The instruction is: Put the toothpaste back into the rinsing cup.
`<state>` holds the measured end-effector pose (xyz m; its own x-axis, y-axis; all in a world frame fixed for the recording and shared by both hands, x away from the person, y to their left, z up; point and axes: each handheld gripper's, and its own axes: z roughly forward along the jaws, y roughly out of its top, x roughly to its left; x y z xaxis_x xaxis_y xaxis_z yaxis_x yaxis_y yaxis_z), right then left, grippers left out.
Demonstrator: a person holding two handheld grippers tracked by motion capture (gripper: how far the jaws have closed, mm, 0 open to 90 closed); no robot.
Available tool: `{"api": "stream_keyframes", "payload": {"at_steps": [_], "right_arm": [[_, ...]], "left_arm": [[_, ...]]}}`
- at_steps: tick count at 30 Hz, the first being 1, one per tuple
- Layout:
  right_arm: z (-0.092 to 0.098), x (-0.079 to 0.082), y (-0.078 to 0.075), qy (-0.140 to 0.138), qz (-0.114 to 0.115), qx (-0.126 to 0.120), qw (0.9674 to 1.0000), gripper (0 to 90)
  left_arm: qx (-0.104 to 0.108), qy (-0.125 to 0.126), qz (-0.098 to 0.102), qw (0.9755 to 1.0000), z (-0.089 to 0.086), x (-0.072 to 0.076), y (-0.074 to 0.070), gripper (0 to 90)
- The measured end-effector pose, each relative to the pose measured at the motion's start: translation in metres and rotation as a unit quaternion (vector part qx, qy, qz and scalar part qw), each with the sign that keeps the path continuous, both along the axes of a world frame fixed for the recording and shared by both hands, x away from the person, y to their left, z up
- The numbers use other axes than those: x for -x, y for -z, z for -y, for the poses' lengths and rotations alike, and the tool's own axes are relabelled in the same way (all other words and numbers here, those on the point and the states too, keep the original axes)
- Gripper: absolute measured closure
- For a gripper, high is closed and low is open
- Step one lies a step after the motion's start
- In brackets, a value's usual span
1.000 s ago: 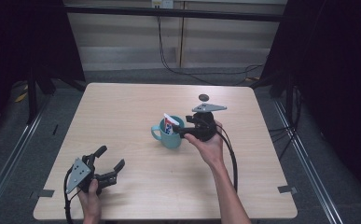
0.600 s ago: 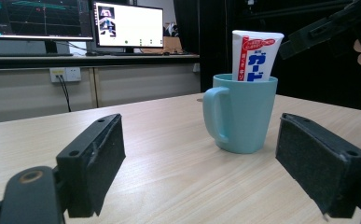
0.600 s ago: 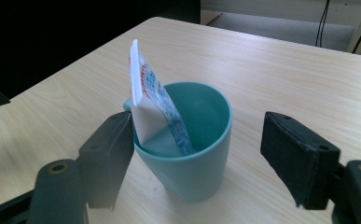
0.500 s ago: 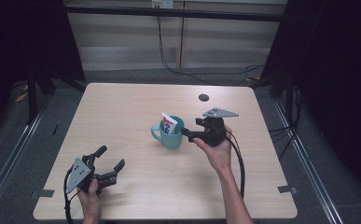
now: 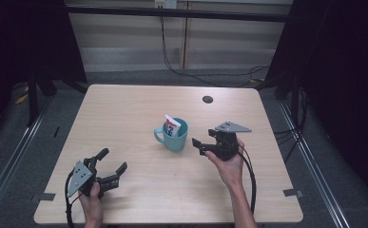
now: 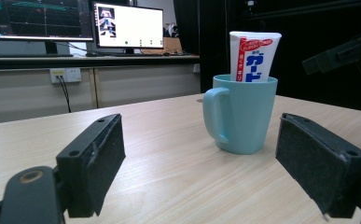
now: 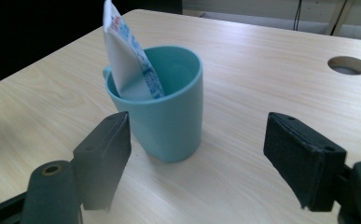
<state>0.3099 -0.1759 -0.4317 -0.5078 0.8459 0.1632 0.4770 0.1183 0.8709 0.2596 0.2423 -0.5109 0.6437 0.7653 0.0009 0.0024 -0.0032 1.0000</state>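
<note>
On the near left of the desk the left tongs rest low in the person's left hand, well apart from the mug; their jaws stand wide open with nothing between them, and in the left gripper view they frame the mug from far off, its handle turned toward the left of that view. The teal mug stands upright near the middle of the desk, and a toothpaste tube stands in it, its long axis nearly upright and leaning against the wall on the handle side, its flat crimped end uppermost. Just to the right of the mug, the right tongs are plainly the nearer pair: they lie close beside the mug without touching it, pointing leftward at its side wall, held by the right hand. Their jaws have just been opening and now stand wide, with nothing between the pads; in the right gripper view the mug sits ahead of the jaws and slightly toward the left pad, and the tube rises above the far-left part of the rim. Judging from this, the tube is set in the mug and released, so any coming move turns on that small gap between the right tongs and the mug wall.
</note>
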Motion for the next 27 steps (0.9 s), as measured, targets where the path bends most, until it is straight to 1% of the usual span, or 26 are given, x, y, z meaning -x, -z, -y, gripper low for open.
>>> {"api": "stream_keyframes", "payload": {"at_steps": [3, 5, 6, 9, 12, 14, 17, 19, 21, 23, 24, 25, 27], "right_arm": [[0.008, 0.005, 0.007, 0.012, -0.003, -0.011, 0.9999, 22.9], [0.015, 0.010, 0.011, 0.019, 0.000, -0.022, 0.9996, 22.7], [0.016, 0.012, 0.012, 0.021, 0.000, -0.023, 0.9995, 22.8], [0.021, 0.019, 0.016, 0.029, 0.006, -0.018, 0.9994, 22.5], [0.023, 0.025, 0.022, 0.039, 0.004, -0.009, 0.9992, 22.4], [0.025, 0.029, 0.025, 0.042, 0.008, -0.014, 0.9990, 22.3], [0.030, 0.037, 0.028, 0.054, 0.015, -0.015, 0.9983, 22.1], [0.033, 0.042, 0.031, 0.065, 0.017, -0.006, 0.9977, 21.7], [0.037, 0.045, 0.034, 0.068, 0.013, -0.008, 0.9976, 21.6], [0.040, 0.048, 0.039, 0.073, 0.012, 0.002, 0.9973, 21.7], [0.041, 0.050, 0.041, 0.077, 0.011, 0.004, 0.9970, 21.6], [0.043, 0.051, 0.043, 0.076, 0.009, 0.001, 0.9970, 21.6], [0.046, 0.054, 0.046, 0.079, 0.009, 0.001, 0.9968, 21.3]], "left_arm": [[-0.001, 0.000, 0.000, 1.0000, 0.000, 0.000, 0.000, 15.5], [0.000, 0.000, 0.000, 1.0000, 0.000, 0.000, 0.000, 15.5], [0.000, 0.000, 0.000, 1.0000, 0.000, 0.000, 0.000, 15.5], [0.000, -0.001, 0.001, 1.0000, 0.000, 0.000, 0.000, 15.5], [0.000, -0.002, 0.001, 1.0000, 0.000, 0.000, 0.000, 15.5], [0.000, -0.002, 0.001, 1.0000, 0.000, 0.000, 0.000, 15.5], [0.001, -0.002, 0.001, 1.0000, 0.000, 0.000, 0.000, 15.5], [0.001, -0.002, 0.001, 1.0000, 0.000, 0.000, 0.000, 15.5], [0.001, -0.002, 0.001, 1.0000, 0.000, 0.000, 0.000, 15.5], [0.001, -0.002, 0.002, 1.0000, 0.000, 0.000, 0.000, 15.5], [0.007, -0.002, 0.000, 1.0000, 0.001, 0.000, 0.000, 15.5], [0.001, -0.002, 0.001, 1.0000, 0.000, 0.000, 0.000, 15.5], [0.001, -0.002, 0.002, 1.0000, 0.000, 0.000, 0.000, 15.5]]}}
